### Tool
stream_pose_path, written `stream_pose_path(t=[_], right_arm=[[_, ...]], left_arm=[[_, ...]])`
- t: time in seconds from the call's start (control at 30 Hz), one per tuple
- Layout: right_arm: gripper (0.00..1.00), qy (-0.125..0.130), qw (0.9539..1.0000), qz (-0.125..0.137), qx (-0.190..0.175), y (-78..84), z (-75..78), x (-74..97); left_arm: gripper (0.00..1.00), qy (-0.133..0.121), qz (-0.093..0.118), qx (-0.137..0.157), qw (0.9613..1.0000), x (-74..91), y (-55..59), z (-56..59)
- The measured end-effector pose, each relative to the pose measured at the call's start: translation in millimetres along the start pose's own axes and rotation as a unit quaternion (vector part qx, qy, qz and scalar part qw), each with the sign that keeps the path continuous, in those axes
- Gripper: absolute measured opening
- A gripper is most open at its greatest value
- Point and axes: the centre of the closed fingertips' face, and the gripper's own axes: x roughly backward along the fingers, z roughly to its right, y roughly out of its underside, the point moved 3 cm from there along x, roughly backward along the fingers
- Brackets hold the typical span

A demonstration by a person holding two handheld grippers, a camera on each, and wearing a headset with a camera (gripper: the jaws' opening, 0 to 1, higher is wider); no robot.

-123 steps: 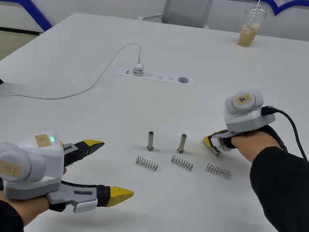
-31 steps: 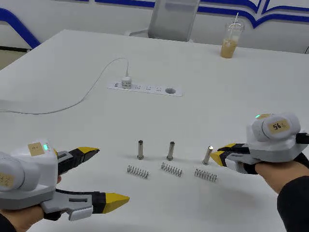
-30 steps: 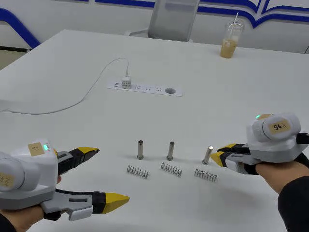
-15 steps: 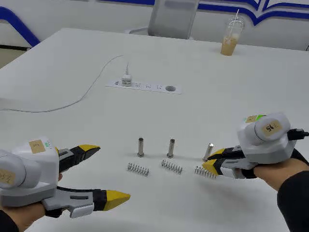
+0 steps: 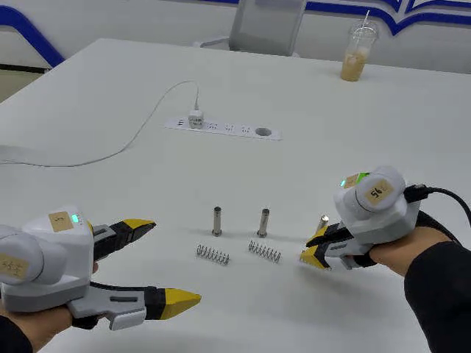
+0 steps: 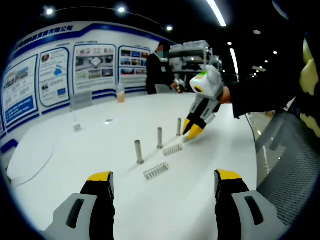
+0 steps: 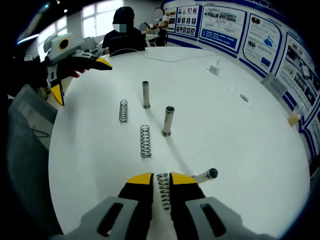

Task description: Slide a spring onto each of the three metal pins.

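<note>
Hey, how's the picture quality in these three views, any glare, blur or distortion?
Head view: soft even light, sharp, faint shadows by the pins. Left gripper view: fisheye curves the table, ceiling lights glare. Right gripper view: same curving, yet the spring between the right tongs is sharp.

We take the middle pin (image 5: 263, 221) as our mark on the table (image 5: 110, 95). To its left stands the left pin (image 5: 217, 220); to its right the right pin (image 5: 322, 223), just behind the right gripper (image 5: 312, 254). Before the middle pin lies the middle spring (image 5: 264, 251), before and left of it the left spring (image 5: 212, 254), and before and right of it the third spring (image 7: 163, 189), between that gripper's jaws. Well behind the mark lies the power strip (image 5: 221, 126), farther back and right the cup (image 5: 354, 55). The left gripper (image 5: 176, 259) sits before it, well left.
</note>
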Motion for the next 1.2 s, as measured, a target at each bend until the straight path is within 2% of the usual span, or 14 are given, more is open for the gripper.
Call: stream_pose_path(t=[0.43,0.77,0.9,1.2], right_arm=[[0.12,-0.017,0.9978,-0.047,0.044,5.5,0.3,-11.3],[0.12,-0.026,0.9963,-0.063,0.052,9.1,1.3,-14.7],[0.12,-0.025,0.9965,-0.062,0.05,9.0,1.4,-13.3],[0.12,-0.012,0.9989,-0.031,0.035,1.4,1.3,0.4]], left_arm=[[0.84,0.002,-0.003,0.002,1.0,-0.8,2.6,0.8],[0.84,0.0,-0.003,0.004,1.0,0.8,3.7,0.3],[0.84,-0.001,-0.003,0.003,1.0,1.1,3.4,0.0],[0.84,0.001,-0.001,0.002,1.0,0.4,1.8,1.8]])
